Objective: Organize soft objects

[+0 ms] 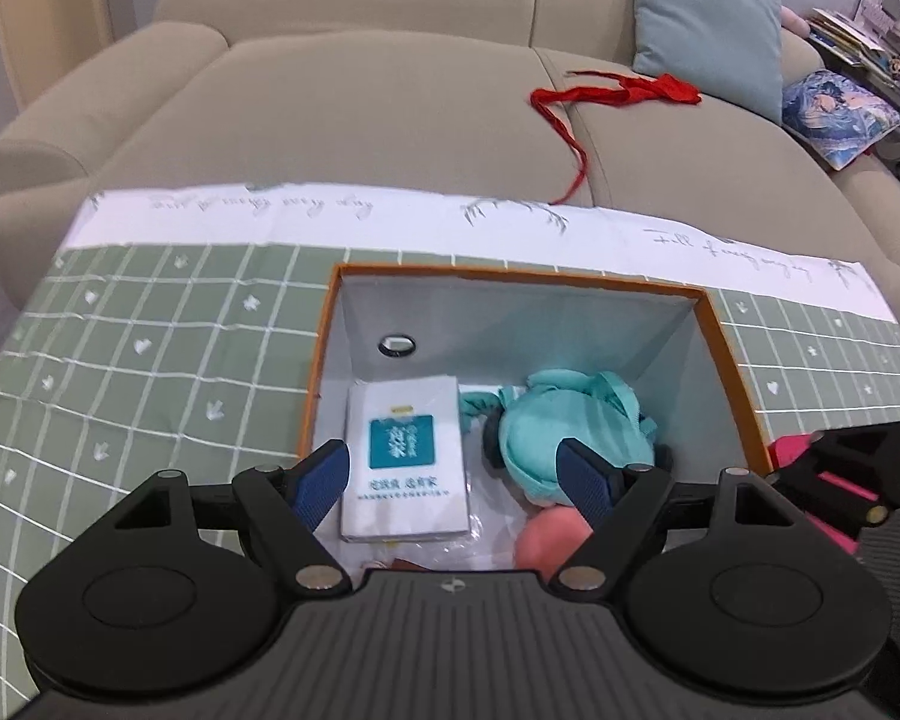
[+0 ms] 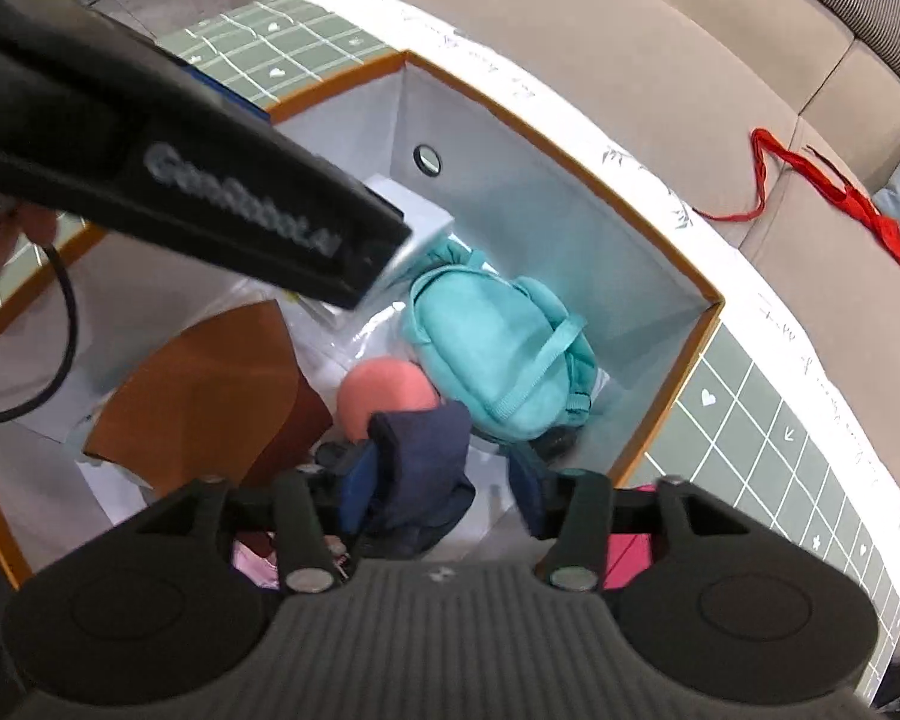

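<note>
Orange-rimmed box [image 1: 726, 336], white smooth walls, centre frame. Contents: teal plush backpack [image 2: 498, 354], webbing straps; pink rounded soft ball [image 2: 384, 396]; flat white packet [image 1: 405, 456]. Navy cloth [image 2: 426, 462], folded, lower centre, lies between right gripper [image 2: 444, 492] fingers, jaws half apart, grip uncertain. Left gripper [image 1: 456, 480] wide open, empty, above the packet and backpack.

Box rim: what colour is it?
Orange, around the box rim; clearest in the left wrist view.
</note>
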`<state>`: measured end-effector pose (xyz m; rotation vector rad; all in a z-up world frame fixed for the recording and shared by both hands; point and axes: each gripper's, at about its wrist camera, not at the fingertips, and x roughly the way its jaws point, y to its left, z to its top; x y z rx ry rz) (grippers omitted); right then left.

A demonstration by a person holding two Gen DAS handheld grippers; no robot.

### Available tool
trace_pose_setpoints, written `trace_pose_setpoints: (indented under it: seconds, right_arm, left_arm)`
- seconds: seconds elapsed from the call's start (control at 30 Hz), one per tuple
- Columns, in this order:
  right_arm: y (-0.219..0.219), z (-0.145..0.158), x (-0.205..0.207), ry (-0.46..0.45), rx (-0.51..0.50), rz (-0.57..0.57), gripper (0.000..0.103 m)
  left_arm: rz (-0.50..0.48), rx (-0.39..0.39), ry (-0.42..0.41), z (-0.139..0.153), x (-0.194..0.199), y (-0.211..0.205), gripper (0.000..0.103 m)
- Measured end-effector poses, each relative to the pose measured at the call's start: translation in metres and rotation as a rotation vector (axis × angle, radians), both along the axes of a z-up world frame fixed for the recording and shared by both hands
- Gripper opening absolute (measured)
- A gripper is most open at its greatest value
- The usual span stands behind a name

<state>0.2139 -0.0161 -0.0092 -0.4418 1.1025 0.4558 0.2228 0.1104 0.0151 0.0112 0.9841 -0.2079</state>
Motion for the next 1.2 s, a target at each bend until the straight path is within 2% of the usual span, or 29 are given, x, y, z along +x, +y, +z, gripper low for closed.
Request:
trace_pose_setpoints:
  seconds: [0.07,0.27,0.47,0.57,0.73,1.0,1.2]
  right_arm:
    - [0.000,0.006,-0.003,-0.008,0.013,-0.010,0.072]
    - [-0.002,0.021,-0.012,-0.052,0.029,-0.024,0.094]
    - [-0.022,0.043,-0.021,-0.098,0.032,-0.093,0.099]
    - [-0.038,0.061,-0.028,-0.134,0.061,-0.140,0.099]
    - [-0.075,0.098,-0.053,-0.254,0.145,-0.261,0.099]
    - [-0.123,0.139,-0.107,-0.385,0.199,-0.343,0.099]
    - [-0.141,0.147,-0.157,-0.479,0.203,-0.366,0.100]
  left_arm:
    - [0.005,0.022,-0.020,0.002,-0.003,-0.003,0.092]
    - [0.034,-0.008,-0.048,0.011,-0.011,-0.002,0.094]
    - [0.037,0.095,-0.145,0.035,-0.026,-0.013,0.094]
    - [0.064,0.082,-0.142,0.049,-0.032,-0.018,0.094]
    - [0.078,0.051,-0.168,0.072,-0.051,-0.032,0.094]
    - [0.060,0.091,-0.328,0.109,-0.100,-0.059,0.094]
    - [0.052,0.042,-0.408,0.118,-0.140,-0.077,0.094]
